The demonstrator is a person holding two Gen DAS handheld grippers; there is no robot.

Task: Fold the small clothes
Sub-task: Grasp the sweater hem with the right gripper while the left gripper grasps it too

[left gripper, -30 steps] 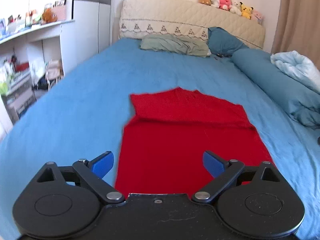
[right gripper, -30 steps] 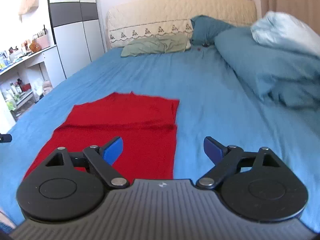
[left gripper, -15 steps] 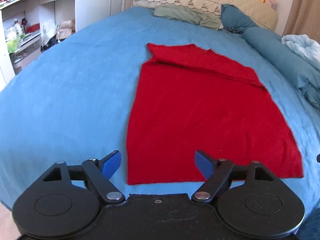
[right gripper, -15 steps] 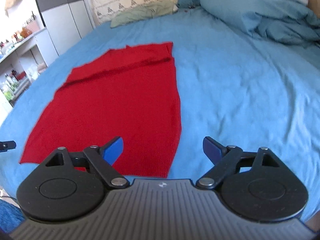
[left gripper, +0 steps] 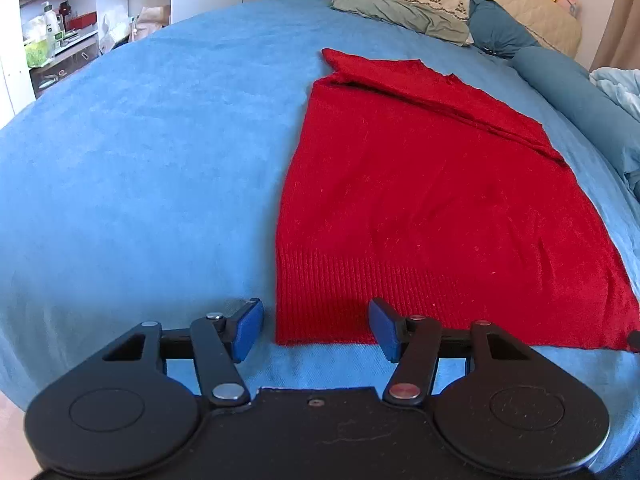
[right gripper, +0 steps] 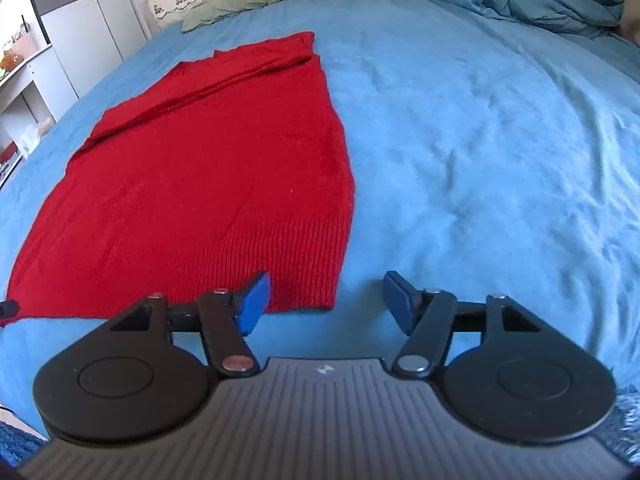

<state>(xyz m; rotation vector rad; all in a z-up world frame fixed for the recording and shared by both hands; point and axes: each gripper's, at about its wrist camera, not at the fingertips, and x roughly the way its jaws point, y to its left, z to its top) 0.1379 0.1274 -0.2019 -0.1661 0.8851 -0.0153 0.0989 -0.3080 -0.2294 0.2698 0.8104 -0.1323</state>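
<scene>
Bed: a blue sheet spreads wide, with the red knit garment lying flat near its middle, ribbed hem toward the cameras, top part folded over at the far end.
Bedding: a grey-green pillow and a blue bolster sit at the head and along the right side.
Left gripper: held low over the sheet at the hem's left corner, jaws spread wide, blue pads on either side of that corner, gripping nothing.
Right gripper: low at the hem's right corner, jaws likewise apart and holding nothing; its left pad sits over the ribbing, its right pad over bare sheet.
Change: a second ago both tools looked up the bed toward the headboard; since then they have tipped downward and drawn close to the hem, which now fills the foreground.
</scene>
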